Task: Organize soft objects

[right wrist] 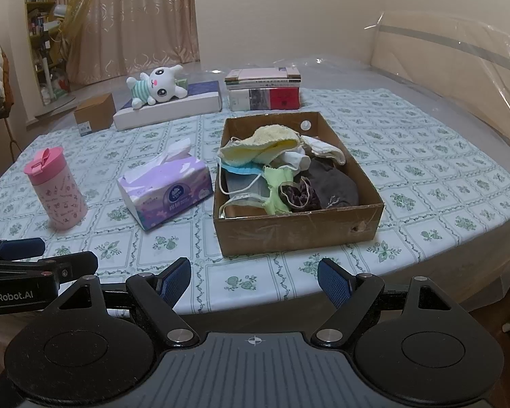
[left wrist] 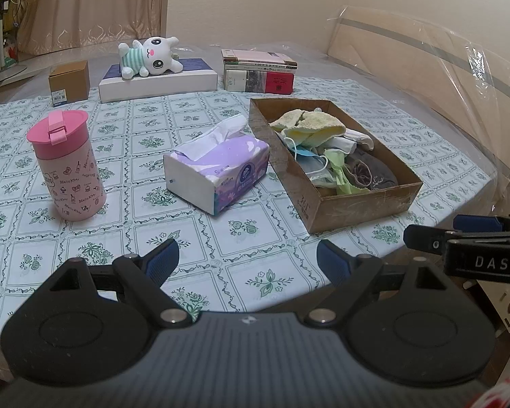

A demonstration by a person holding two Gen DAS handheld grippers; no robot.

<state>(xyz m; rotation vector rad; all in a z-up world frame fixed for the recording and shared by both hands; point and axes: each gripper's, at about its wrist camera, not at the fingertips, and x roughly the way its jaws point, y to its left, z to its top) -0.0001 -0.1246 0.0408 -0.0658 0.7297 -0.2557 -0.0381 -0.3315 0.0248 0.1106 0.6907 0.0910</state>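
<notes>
A brown cardboard box [left wrist: 363,200] [right wrist: 289,229] on the patterned tablecloth holds a heap of soft things: a yellow knitted cloth [left wrist: 309,122] [right wrist: 258,146], face masks [right wrist: 241,170], a green piece [right wrist: 277,183] and dark fabric [right wrist: 333,183]. A white plush toy [left wrist: 153,56] [right wrist: 158,85] lies on a flat white box at the back. My left gripper [left wrist: 248,260] hangs open over the near table edge, nothing between its blue pads. My right gripper [right wrist: 255,280] is open too, just in front of the cardboard box.
A purple tissue pack [left wrist: 217,166] [right wrist: 166,193] sits left of the box, and a pink lidded cup [left wrist: 68,166] [right wrist: 56,190] further left. A small brown carton [left wrist: 69,81] and stacked books [left wrist: 258,71] [right wrist: 265,91] stand at the back. Plastic-wrapped furniture [left wrist: 442,68] rises on the right.
</notes>
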